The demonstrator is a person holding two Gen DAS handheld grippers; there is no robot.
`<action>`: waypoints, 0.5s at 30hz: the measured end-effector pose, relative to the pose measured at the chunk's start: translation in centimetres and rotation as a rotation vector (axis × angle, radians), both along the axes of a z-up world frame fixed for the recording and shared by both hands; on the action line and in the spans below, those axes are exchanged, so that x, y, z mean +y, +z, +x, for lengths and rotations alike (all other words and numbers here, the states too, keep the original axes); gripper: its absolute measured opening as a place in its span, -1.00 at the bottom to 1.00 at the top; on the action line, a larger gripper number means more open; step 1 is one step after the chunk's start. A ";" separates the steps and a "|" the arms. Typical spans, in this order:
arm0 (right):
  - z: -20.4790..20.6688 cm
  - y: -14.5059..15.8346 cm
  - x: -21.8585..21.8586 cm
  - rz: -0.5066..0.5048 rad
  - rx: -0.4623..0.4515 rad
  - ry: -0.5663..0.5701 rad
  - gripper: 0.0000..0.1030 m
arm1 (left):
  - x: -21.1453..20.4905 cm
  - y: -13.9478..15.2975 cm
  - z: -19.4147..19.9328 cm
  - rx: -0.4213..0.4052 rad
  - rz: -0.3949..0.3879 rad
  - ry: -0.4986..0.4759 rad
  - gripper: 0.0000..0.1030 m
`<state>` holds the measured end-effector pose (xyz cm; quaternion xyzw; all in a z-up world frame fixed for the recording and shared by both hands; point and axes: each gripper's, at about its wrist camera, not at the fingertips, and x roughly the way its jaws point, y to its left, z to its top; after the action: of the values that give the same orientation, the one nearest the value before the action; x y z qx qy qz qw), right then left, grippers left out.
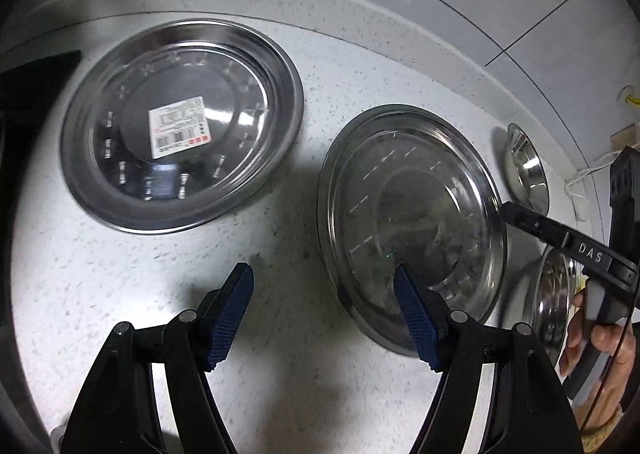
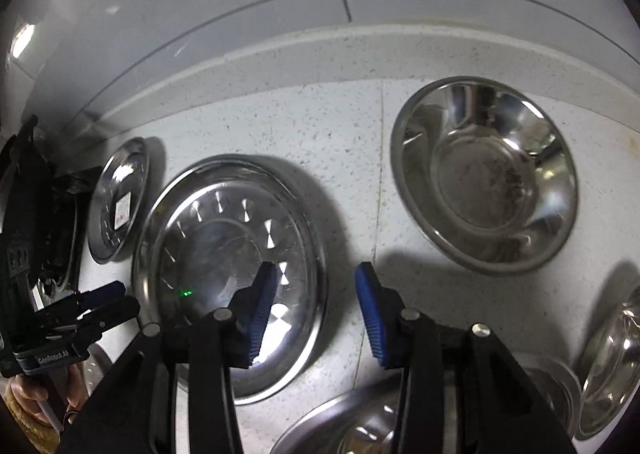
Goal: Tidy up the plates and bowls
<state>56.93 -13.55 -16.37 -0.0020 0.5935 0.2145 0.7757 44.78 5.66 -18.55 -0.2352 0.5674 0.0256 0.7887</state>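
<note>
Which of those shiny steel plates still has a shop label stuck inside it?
The left-hand steel plate, farthest from the bowls. A white barcode sticker sits in its centre; the neighbouring plate has a bare centre.

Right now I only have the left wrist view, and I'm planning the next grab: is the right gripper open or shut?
Observer: Open. In its own view the right gripper straddles the right rim of the plain plate.
Operator: What sits right of that plate?
Observer: A deep steel bowl, upright and empty, apart from the plate on the countertop.
Operator: Anything nearer the gripper?
Observer: A second steel bowl at the bottom edge, partly hidden behind the gripper.
</note>
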 end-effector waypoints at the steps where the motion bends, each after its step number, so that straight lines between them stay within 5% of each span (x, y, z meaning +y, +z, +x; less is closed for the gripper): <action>1: 0.0 -0.2 0.2 -0.003 -0.001 0.005 -0.23 | -0.2 -0.1 0.2 -0.003 -0.006 -0.003 0.29; 10: 0.2 -1.4 1.5 -0.057 -0.002 0.059 -0.35 | 0.0 -0.4 1.6 -0.025 -0.050 0.001 0.24; 15: -0.1 -1.5 2.6 -0.122 -0.032 0.097 -0.72 | 0.3 -0.7 1.9 -0.011 -0.053 -0.014 -0.62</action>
<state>56.81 -11.00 -17.85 -0.0816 0.5922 0.2153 0.7722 46.65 5.92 -19.26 -0.2521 0.5650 0.0036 0.7856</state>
